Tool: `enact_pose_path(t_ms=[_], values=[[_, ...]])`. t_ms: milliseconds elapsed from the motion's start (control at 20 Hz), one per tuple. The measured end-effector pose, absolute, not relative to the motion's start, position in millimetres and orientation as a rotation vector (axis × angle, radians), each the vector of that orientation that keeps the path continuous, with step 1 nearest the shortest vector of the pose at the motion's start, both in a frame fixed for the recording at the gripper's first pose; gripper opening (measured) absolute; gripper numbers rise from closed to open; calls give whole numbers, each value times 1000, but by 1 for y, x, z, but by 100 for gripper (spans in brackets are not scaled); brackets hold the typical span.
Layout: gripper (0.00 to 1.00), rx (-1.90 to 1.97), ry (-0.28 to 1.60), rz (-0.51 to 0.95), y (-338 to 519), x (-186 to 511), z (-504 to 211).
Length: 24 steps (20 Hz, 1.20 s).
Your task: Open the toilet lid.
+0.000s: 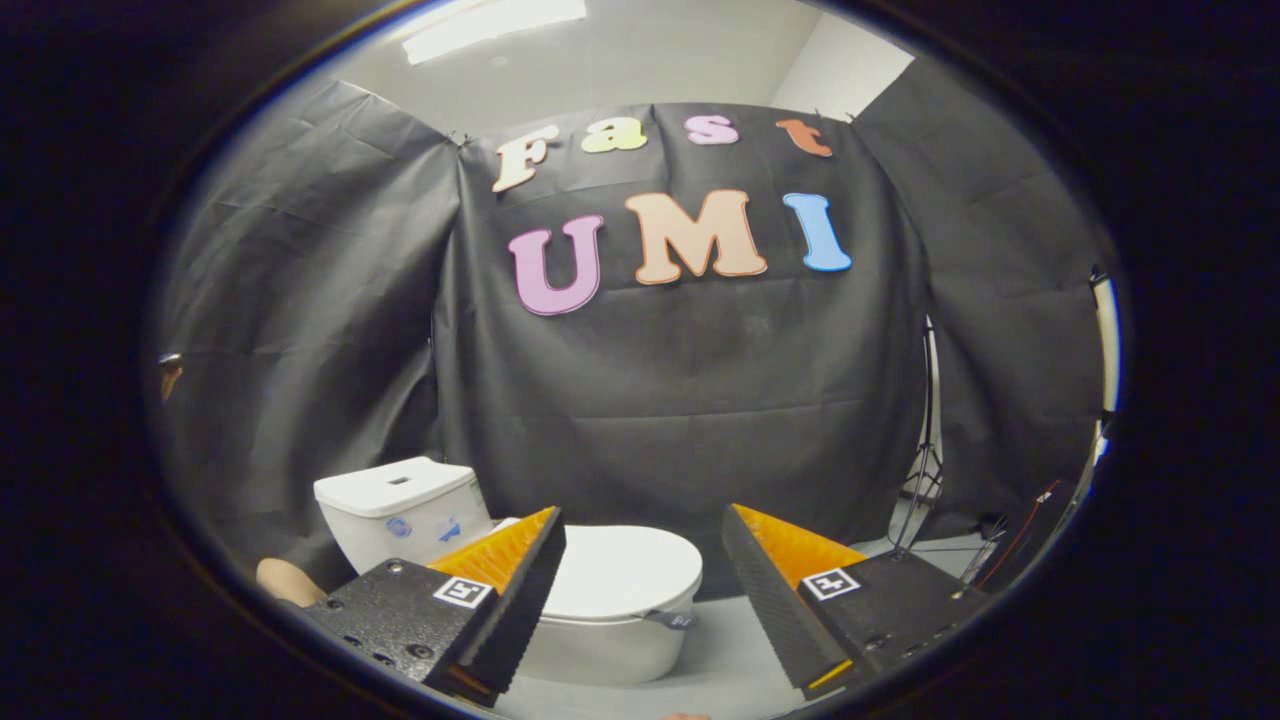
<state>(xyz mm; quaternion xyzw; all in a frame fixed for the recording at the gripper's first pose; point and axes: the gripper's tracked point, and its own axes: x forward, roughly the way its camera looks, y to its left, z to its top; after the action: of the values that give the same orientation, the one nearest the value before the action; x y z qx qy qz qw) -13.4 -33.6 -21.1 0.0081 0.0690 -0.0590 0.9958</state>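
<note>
Toilet (610,640): white, on the floor (740,660), tank (400,510) behind. Toilet lid (625,570): down, just ahead of the fingers. Hand-held gripper (640,600): fingers wide apart, holding nothing. Step: approach. Next, likely: reach the lid's front edge, catch it, lift.

Gripper (643,530) spread wide, fingers (505,590) parted and gripping nothing, black with orange ribbed inner pads, angled forward and level, possibly a fingertip below them
</note>
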Motion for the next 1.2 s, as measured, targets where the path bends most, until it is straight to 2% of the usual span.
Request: enact_pose_path(t_ms=[850, 1200], values=[[97, 40, 153, -122, -36, -12, -27], [97, 213, 357, -173, -57, -11, -84]])
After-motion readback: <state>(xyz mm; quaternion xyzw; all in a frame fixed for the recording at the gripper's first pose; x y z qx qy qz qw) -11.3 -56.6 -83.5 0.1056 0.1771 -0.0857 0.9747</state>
